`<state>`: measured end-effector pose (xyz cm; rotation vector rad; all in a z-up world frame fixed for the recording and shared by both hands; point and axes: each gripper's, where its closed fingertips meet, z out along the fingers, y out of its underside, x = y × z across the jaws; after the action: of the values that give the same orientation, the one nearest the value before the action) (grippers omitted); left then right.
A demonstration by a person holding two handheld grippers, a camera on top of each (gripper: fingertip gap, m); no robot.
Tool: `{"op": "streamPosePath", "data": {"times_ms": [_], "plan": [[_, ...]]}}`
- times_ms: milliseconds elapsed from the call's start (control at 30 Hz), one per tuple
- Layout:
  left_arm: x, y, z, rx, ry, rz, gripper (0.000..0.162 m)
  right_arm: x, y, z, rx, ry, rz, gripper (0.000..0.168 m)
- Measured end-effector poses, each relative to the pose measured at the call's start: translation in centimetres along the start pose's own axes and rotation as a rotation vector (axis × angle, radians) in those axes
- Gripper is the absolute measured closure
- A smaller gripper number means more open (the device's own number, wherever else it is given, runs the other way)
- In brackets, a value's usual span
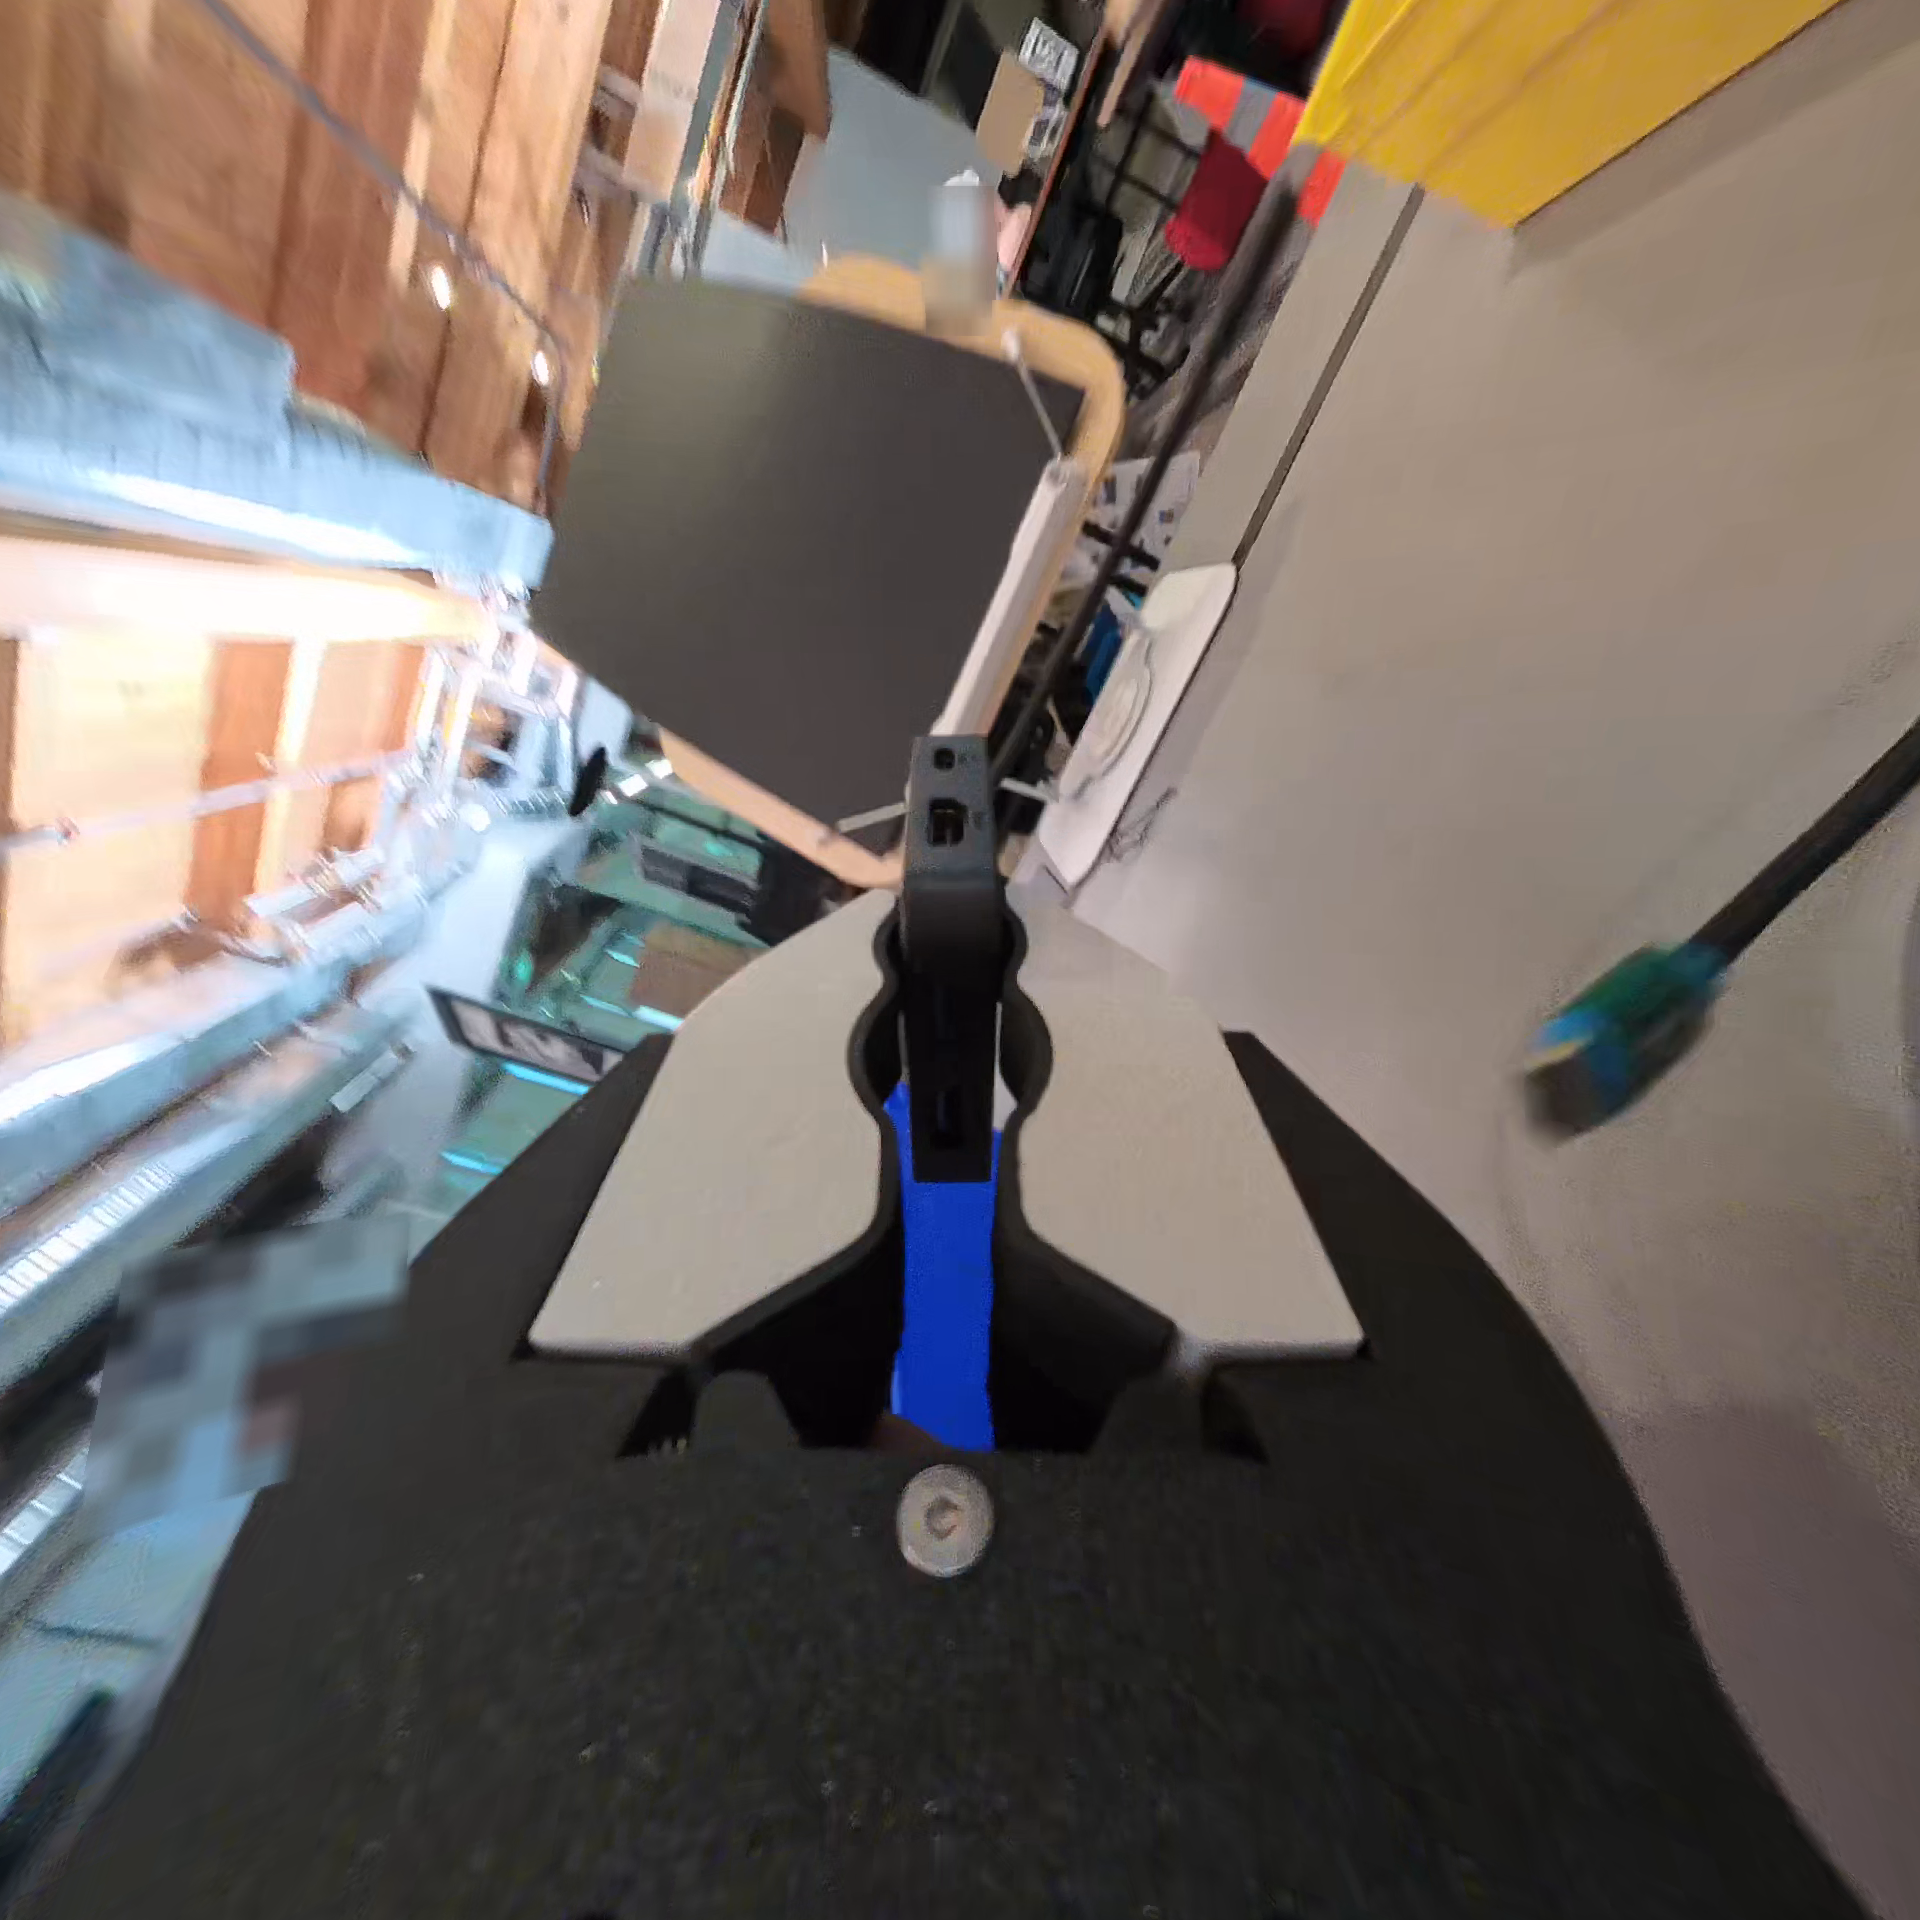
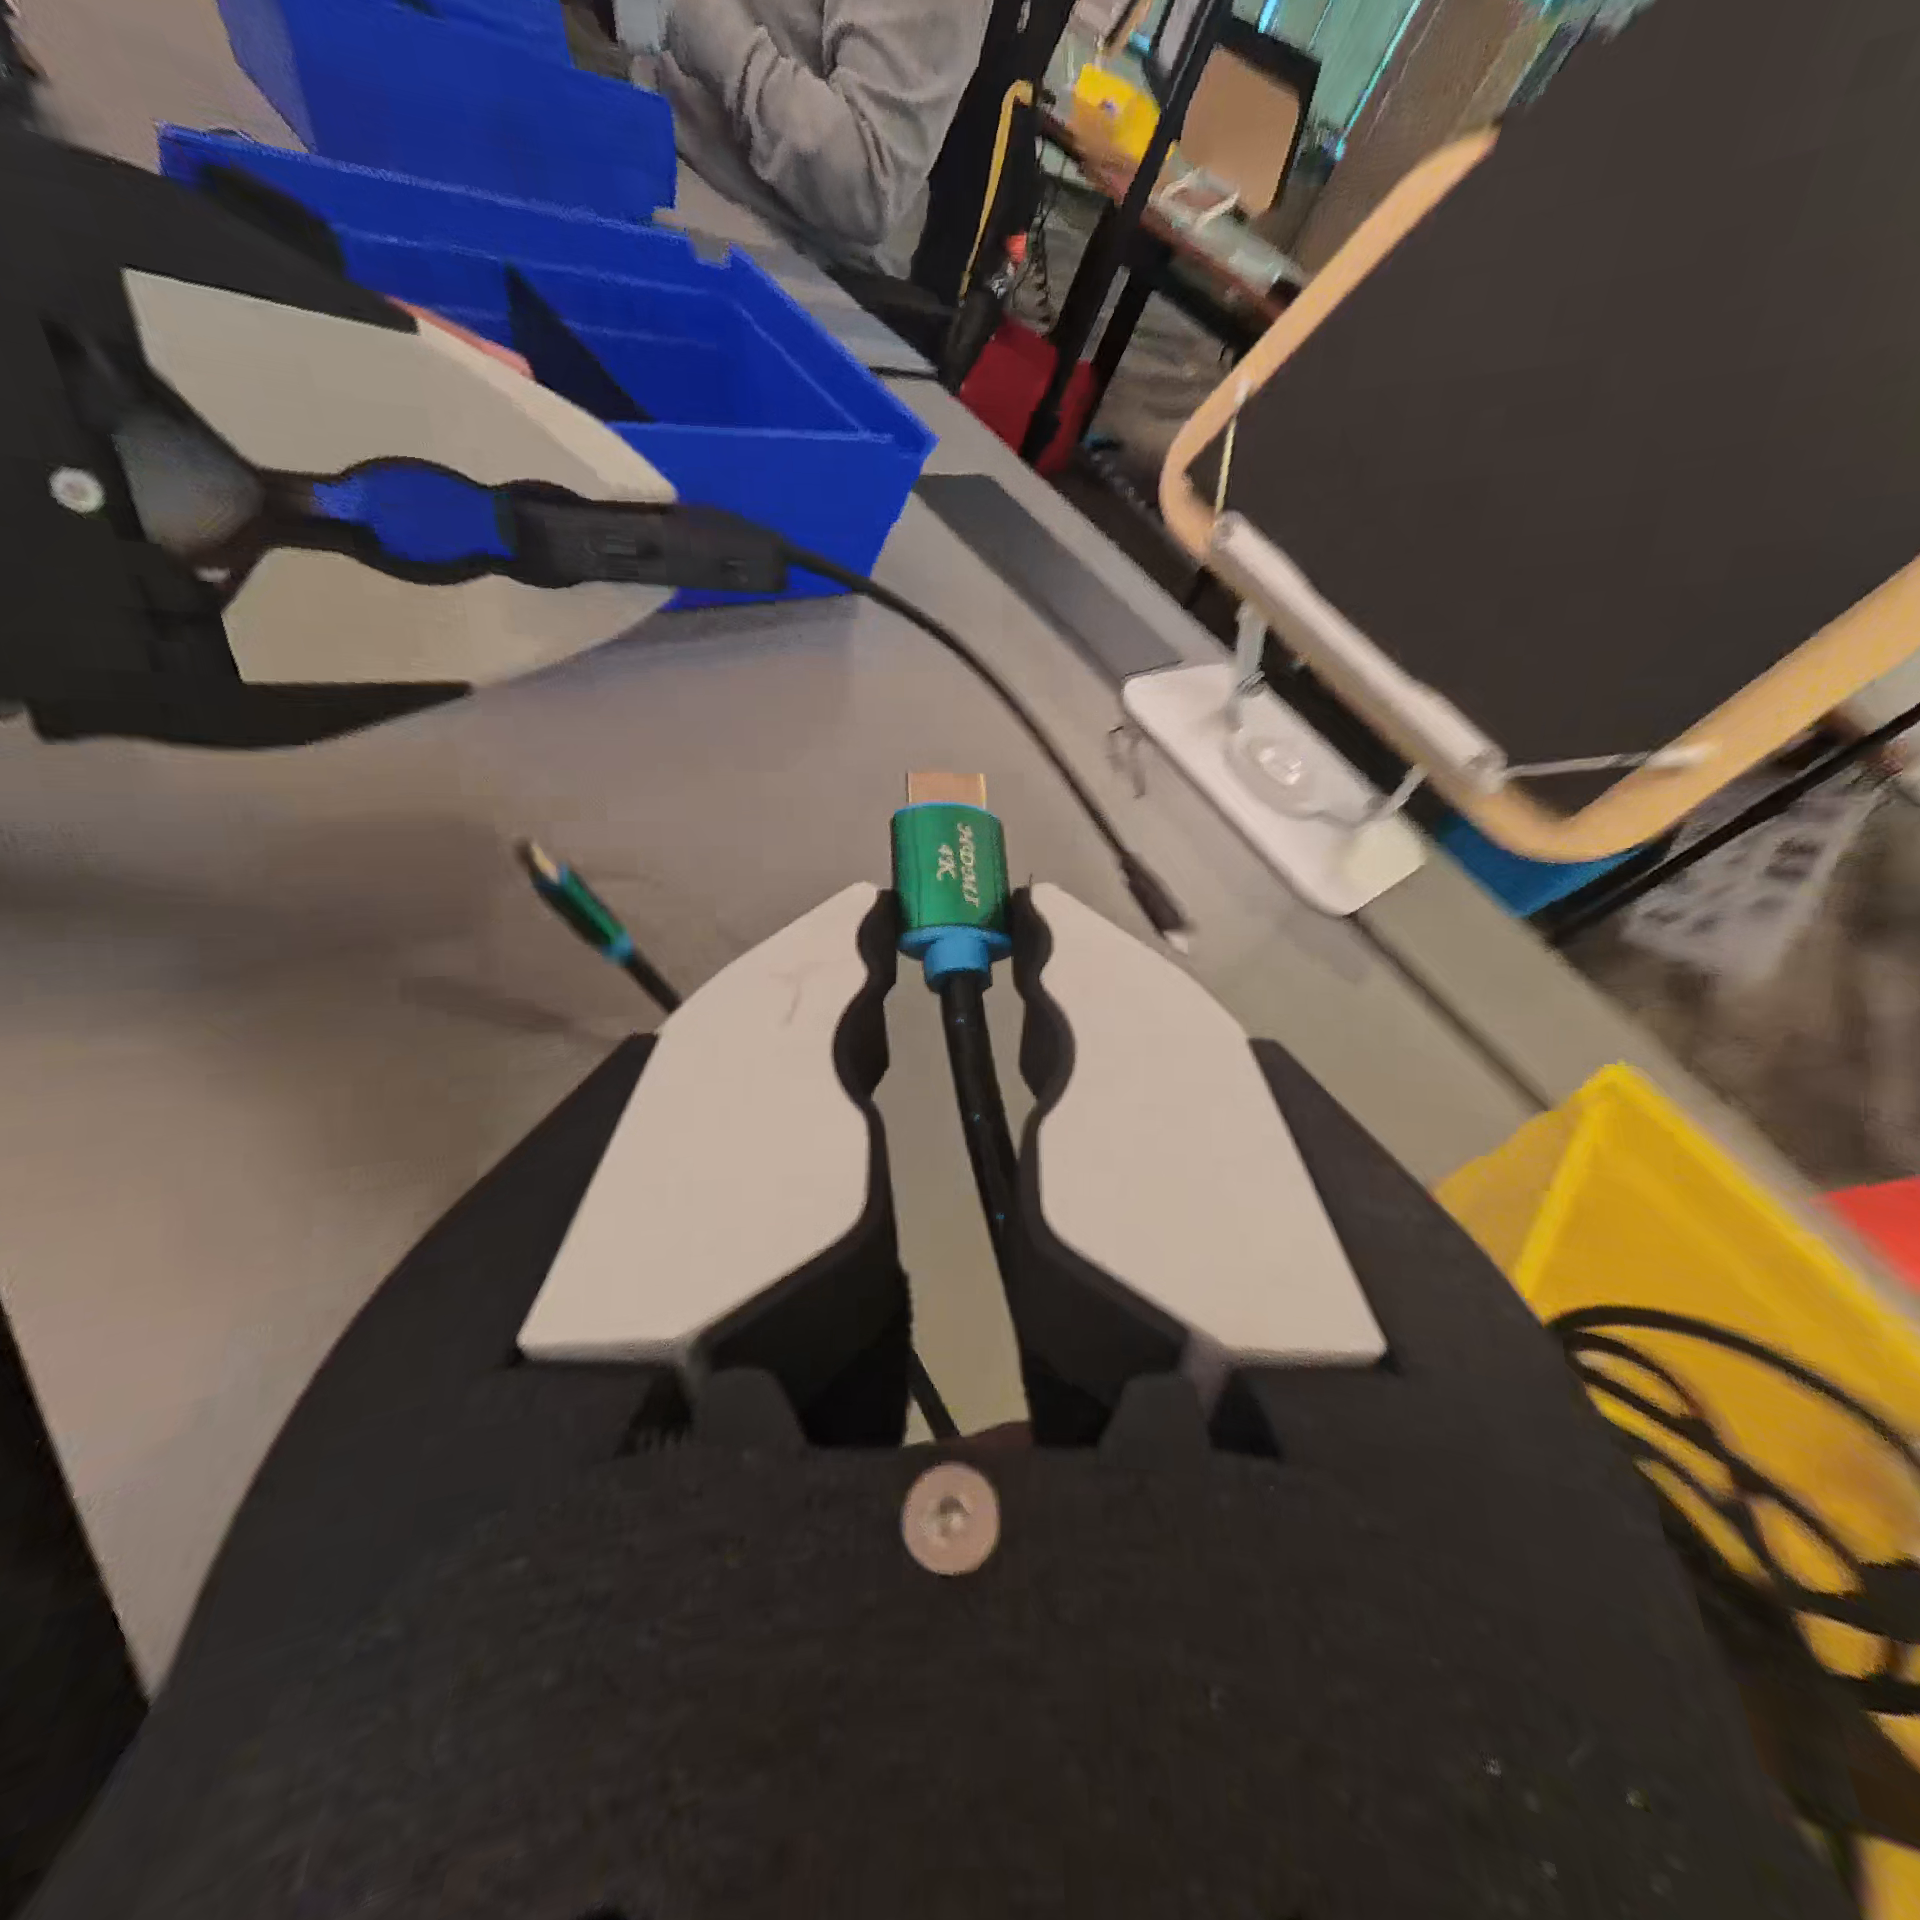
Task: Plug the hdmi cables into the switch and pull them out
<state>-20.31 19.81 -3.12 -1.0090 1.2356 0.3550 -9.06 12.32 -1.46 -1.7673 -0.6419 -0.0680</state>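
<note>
My left gripper [image 1: 948,935] is shut on a black HDMI switch [image 1: 948,862], held on edge in the air with its ports facing me. In the right wrist view the left gripper [image 2: 665,551] shows at the left with the switch [image 2: 644,545], whose thin black lead [image 2: 997,686] trails down to the table. My right gripper [image 2: 951,914] is shut on a green HDMI plug [image 2: 948,873] with a blue collar, its metal tip pointing forward. A second green HDMI plug [image 2: 582,904] lies on the grey table [image 2: 312,883]; one plug shows blurred in the left wrist view [image 1: 1621,1029].
Blue bins [image 2: 623,343] stand at the table's back left. A yellow bin [image 2: 1714,1351] with black cables is at the right. A black board in a wooden frame [image 2: 1558,416] stands on a white base [image 2: 1268,790] at the table's far edge. A person in grey sits behind.
</note>
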Motion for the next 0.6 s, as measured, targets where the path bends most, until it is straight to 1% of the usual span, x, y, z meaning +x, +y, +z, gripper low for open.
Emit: {"op": "streamPosePath", "data": {"times_ms": [67,167,200,300,333,400,467,533,600], "plan": [[-0.2,1.7,-0.5,-0.035,0.037,-0.111,0.149,1.8,-2.2,-2.6,0.027,0.024,-0.033,0.147],[1.1,3.6,-1.1,-0.076,0.109,-0.204,0.149,7.1,-5.8,-7.5,0.096,0.125,-0.016,0.147],[1.8,4.0,-1.2,-0.09,0.131,-0.198,0.149,9.2,-6.5,-9.1,0.104,0.162,0.004,0.147],[2.9,4.5,-1.6,-0.108,0.126,-0.098,0.149,15.1,-6.5,-12.7,0.106,0.226,0.109,0.147],[3.0,4.3,-1.7,-0.106,0.119,-0.055,0.148,17.3,-6.0,-13.4,0.101,0.256,0.147,0.147],[3.2,3.8,-1.9,-0.095,0.1,0.016,0.149,20.8,-3.4,-13.7,0.009,0.267,0.188,0.147],[3.6,3.6,-1.8,-0.095,0.102,0.043,0.149,23.4,0.2,-12.9,-0.117,0.242,0.206,0.147],[4.1,3.7,-1.7,-0.101,0.129,0.027,0.149,26.0,4.5,-11.9,-0.251,0.269,0.192,0.148],[4.2,3.8,-1.6,-0.108,0.142,0.012,0.149,25.4,8.5,-9.7,-0.343,0.13,0.251,0.147]]}}
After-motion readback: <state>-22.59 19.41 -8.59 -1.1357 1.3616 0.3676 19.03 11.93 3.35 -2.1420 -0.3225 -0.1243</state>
